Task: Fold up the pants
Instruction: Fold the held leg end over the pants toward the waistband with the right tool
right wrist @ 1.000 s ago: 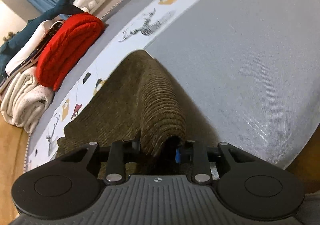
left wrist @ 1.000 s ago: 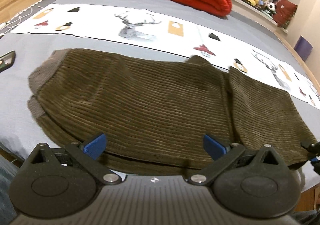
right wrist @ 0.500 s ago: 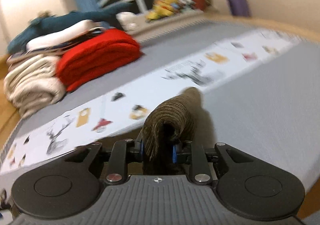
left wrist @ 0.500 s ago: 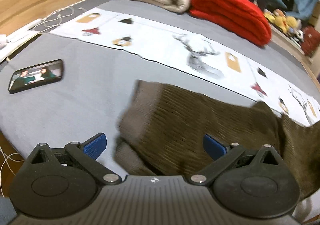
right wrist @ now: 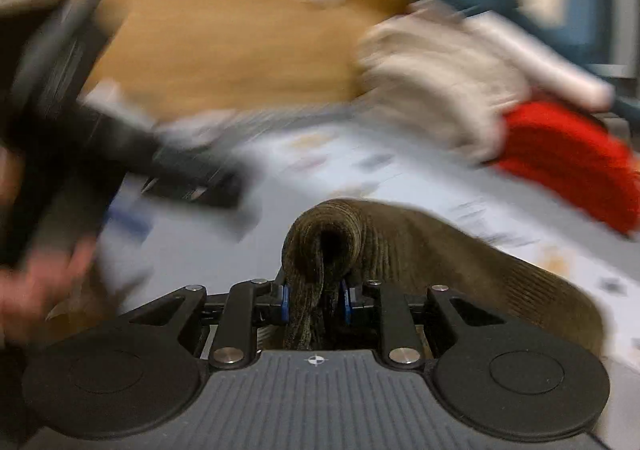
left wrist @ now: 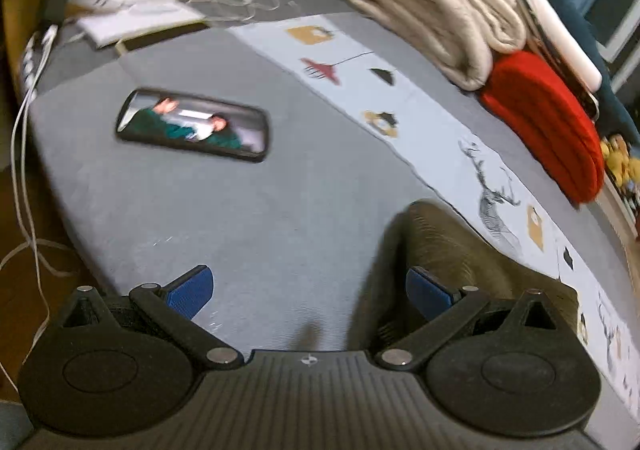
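A: Two views, and they do not show the same things. The left wrist view gives a clear look at the grey bed cover point(left wrist: 248, 209) with one phone point(left wrist: 192, 125) lying on it, its screen lit, well apart from the pants point(left wrist: 460, 254). The right wrist view is smeared, and I find no phone in it.

B: What does the right one give instead?

A: The grip. The right gripper point(right wrist: 315, 300) has its blue pads point(right wrist: 285, 304) pressed on a bunched roll of the brown corduroy pants point(right wrist: 332, 238); the cloth loops up above the jaws and trails off to the right onto the bed. At the left edge a blurred hand point(right wrist: 36, 282) holds a dark device, which I take for the other gripper.

B: And the left gripper?

A: The left gripper point(left wrist: 310, 290) stands wide, with nothing between its two blue pads point(left wrist: 190, 290). The pants lie behind its right pad, beside the white printed strip point(left wrist: 400, 117).

B: Counts?

A: One pair of pants, one phone, one red folded blanket point(left wrist: 548, 121), one beige folded blanket point(left wrist: 436, 5); both blankets show in both views. White cables point(left wrist: 24, 153) hang at the left edge of the bed; their number I cannot tell.
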`<action>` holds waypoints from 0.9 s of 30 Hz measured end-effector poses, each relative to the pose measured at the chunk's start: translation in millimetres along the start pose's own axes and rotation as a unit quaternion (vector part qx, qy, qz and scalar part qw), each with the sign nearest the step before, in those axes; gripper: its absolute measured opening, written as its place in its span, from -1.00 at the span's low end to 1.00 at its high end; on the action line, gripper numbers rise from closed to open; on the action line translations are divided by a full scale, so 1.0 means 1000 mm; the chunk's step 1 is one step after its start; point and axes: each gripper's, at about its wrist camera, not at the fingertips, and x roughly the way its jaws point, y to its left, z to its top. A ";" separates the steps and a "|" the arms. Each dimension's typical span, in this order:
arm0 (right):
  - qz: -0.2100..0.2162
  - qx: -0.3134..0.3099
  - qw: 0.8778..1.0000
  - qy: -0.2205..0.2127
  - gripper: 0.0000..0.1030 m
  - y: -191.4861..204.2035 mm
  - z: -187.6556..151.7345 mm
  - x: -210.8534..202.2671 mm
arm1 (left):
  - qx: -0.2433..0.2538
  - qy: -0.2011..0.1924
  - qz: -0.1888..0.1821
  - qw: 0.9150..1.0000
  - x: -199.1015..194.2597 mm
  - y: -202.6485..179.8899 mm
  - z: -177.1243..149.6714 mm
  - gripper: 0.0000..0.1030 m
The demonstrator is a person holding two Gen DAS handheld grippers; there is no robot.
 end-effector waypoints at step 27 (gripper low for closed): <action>-0.080 0.123 0.989 0.018 0.51 -0.122 -0.078 -0.124 | 0.218 0.050 -0.045 0.974 0.013 -0.078 -0.047 0.99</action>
